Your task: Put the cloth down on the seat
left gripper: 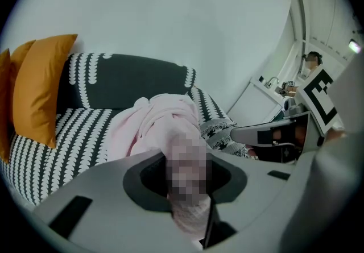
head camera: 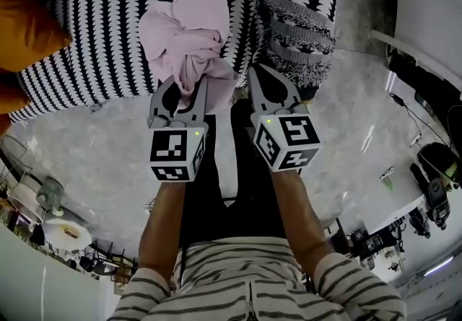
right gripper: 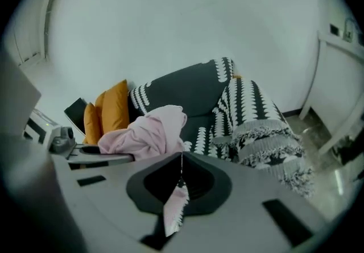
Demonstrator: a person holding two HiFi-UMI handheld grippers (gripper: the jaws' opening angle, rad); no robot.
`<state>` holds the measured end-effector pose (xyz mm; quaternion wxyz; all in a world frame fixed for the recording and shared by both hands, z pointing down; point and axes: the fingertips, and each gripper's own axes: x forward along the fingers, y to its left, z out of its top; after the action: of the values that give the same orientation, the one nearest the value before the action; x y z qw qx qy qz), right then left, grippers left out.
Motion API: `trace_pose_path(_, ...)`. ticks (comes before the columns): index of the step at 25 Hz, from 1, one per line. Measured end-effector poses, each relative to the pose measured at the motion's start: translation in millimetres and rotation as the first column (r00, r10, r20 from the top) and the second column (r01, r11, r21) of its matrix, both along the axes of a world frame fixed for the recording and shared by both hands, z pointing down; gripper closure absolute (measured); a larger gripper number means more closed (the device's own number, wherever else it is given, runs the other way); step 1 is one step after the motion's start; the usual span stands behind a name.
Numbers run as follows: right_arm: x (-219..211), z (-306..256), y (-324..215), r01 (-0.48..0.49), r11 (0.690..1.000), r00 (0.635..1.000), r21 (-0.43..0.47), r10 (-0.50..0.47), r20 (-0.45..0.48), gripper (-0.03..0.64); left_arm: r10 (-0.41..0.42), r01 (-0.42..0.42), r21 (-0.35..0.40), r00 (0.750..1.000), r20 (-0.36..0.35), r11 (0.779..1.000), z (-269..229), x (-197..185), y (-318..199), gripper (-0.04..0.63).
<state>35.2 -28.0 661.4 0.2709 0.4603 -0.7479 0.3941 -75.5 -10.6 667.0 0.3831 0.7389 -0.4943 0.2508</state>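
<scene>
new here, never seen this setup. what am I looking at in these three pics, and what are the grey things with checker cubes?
There is no robot here. A person holds a hand tool in each fist, and the marker cubes are part of those tools. One picture comes from a camera on the person's head, looking down. The other two come from cameras riding on each tool.

Ahead is a black-and-white sofa seat with orange cushions and a fringed throw. A pink cloth sits bunched on the seat. The left tongs are closed on it. The right tongs pinch a thin pale strip, apparently its corner.
</scene>
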Motion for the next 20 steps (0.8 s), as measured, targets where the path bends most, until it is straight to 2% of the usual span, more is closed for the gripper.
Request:
trace_pose_path(12, -1.6, 17.9, -6.4, -0.022, 0.999, 1.000, -0.026, 0.022, -0.003, 0.604, 0.002, -0.001, -0.048, 1.000, 0.013, 0.999, 31.3, -2.7, -14.5, 0.472)
trace_pose_path(20, -4.9, 19.9, -16.9, -0.027, 0.998, 1.000, -0.053, 0.028, 0.007, 0.604, 0.034, -0.032, -0.087, 0.999, 0.022, 0.996, 50.8, 1.3, -28.1, 0.472)
